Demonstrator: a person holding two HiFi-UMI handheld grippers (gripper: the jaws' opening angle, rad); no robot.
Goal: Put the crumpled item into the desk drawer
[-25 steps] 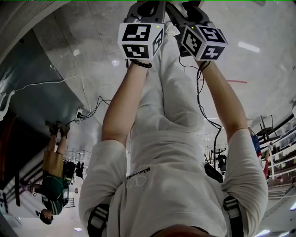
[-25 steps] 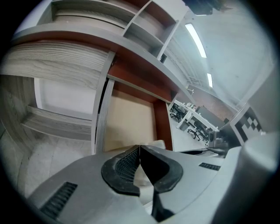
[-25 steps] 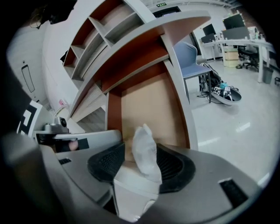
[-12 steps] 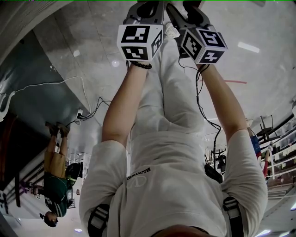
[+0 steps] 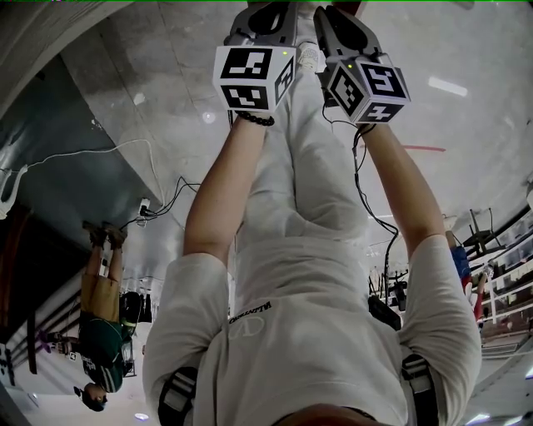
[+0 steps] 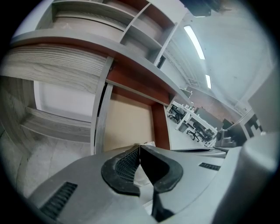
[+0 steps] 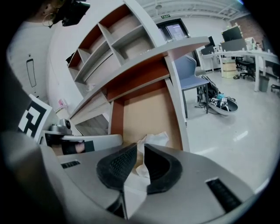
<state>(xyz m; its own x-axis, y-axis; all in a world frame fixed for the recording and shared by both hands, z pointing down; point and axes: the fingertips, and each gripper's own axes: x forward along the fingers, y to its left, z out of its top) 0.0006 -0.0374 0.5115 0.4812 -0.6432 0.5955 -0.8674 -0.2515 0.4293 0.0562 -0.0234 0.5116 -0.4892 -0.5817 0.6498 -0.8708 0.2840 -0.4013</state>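
The crumpled white paper (image 7: 154, 140) sits between the pads of my right gripper (image 7: 141, 154), whose jaws are closing and touch it on both sides. My left gripper (image 6: 139, 151) is shut, with a bit of the same white paper (image 6: 149, 144) showing past its tips and more below the pads. Both hang over the open desk drawer (image 7: 144, 111), whose bare tan bottom (image 6: 127, 127) lies just beyond the jaws. In the right gripper view the left gripper (image 7: 83, 142) reaches in beside the paper. In the head view both grippers are side by side at the top edge, left (image 5: 266, 12) and right (image 5: 337, 18), with their tips cut off.
Above the drawer runs the desktop edge (image 7: 175, 48), with open shelves (image 7: 109, 39) over it. A grey chair (image 7: 194, 74) and a bowl-shaped thing (image 7: 221, 105) stand on the floor to the right. Another person (image 5: 100, 333) stands at the head view's left.
The right gripper's jaws have come together from wide apart. Both grippers have stayed almost in place. The person in the background has shifted a little.
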